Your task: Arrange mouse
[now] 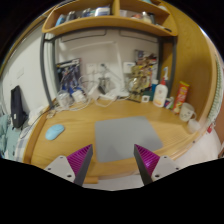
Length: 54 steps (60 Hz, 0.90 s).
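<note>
A light blue mouse lies on the wooden desk, left of a grey mouse pad. My gripper is held above the desk's near edge, with the mouse pad just ahead of it. Its two fingers with magenta pads stand wide apart with nothing between them. The mouse is ahead and to the left of the left finger, well apart from it.
Bottles and small containers stand at the desk's back right, with a cup nearer. Cables and small items lie at the back left. A dark monitor edge is at far left. A shelf hangs above.
</note>
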### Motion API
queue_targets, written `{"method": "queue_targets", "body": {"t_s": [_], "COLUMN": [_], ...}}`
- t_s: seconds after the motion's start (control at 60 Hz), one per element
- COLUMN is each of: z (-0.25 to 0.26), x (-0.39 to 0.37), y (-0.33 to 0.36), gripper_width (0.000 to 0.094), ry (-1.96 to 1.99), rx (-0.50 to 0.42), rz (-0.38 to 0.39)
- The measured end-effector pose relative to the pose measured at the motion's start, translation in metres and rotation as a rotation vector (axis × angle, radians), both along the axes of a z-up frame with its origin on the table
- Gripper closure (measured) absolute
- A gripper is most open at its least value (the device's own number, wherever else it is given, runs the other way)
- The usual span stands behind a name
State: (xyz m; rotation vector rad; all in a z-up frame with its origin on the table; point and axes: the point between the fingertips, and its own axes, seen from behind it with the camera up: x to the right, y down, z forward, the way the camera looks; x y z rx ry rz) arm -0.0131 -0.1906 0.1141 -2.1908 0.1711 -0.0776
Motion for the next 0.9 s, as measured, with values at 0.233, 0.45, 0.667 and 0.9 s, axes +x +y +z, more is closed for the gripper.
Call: {"method": "queue_targets", "body": {"t_s": [0.233,0.45,0.667,0.9], "z": [-0.022,-0.031,-0.039,-0.028], "x": [-0.098,-0.142,-0.145,-0.157], "y": [0.007,0.052,0.109,0.139], "gripper_width": [0.0102,0.0096,0.0107,0.0110], "ry": [0.046,0.041,0.036,0.004], "rx": [-0.116,-0.177,-0.203,-0.219], "rz": [0.164,0.251,0.238,0.237]}}
